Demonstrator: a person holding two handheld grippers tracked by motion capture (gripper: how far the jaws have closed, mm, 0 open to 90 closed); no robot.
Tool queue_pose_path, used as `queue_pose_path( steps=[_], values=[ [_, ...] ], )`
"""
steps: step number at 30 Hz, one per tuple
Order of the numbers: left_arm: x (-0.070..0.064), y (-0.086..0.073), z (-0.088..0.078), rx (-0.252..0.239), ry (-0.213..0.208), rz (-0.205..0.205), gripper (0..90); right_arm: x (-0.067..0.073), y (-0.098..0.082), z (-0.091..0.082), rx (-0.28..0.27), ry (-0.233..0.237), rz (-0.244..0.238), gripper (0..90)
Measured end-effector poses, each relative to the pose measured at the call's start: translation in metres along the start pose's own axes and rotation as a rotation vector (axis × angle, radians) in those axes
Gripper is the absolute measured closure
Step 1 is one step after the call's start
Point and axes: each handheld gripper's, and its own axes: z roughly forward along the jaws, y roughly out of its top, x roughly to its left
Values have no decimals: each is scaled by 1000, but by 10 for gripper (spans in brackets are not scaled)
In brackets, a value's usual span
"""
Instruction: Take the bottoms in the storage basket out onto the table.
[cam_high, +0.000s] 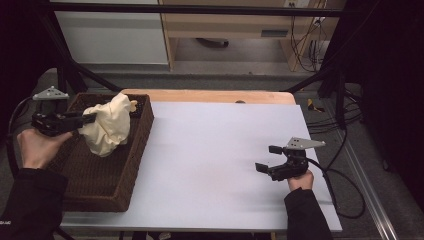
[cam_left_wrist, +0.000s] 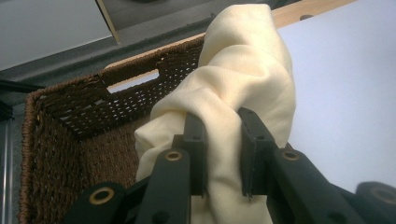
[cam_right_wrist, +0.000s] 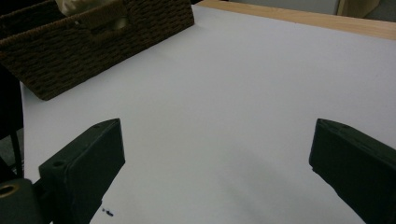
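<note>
A pale yellow cloth (cam_high: 107, 125) hangs bunched above the brown wicker basket (cam_high: 95, 187) at the table's left. My left gripper (cam_high: 89, 120) is shut on the cloth; in the left gripper view the fabric (cam_left_wrist: 243, 70) is pinched between the two black jaws, left gripper (cam_left_wrist: 223, 154). My right gripper (cam_high: 267, 159) hovers low over the white table sheet (cam_high: 215, 145) at the right, open, nothing between its jaws. In the right gripper view the right gripper (cam_right_wrist: 217, 161) stands wide apart over bare sheet, with the basket (cam_right_wrist: 93, 42) far off at upper left.
The basket has a handle slot in its end wall (cam_left_wrist: 135, 80). A wooden table edge (cam_high: 210, 96) shows beyond the white sheet. Cables (cam_high: 345, 185) trail off the table's right side. Black frame bars (cam_high: 75, 75) stand behind the basket.
</note>
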Motion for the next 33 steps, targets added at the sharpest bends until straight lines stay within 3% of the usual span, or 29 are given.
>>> queue_pose_path(
  steps=[24,33],
  values=[
    [-3,10,-26,-42,-10,13,752,0,0,0,-3,0,2,40],
    [-6,14,-32,-50,-32,16,753,0,0,0,-2,0,2,40]
  ],
)
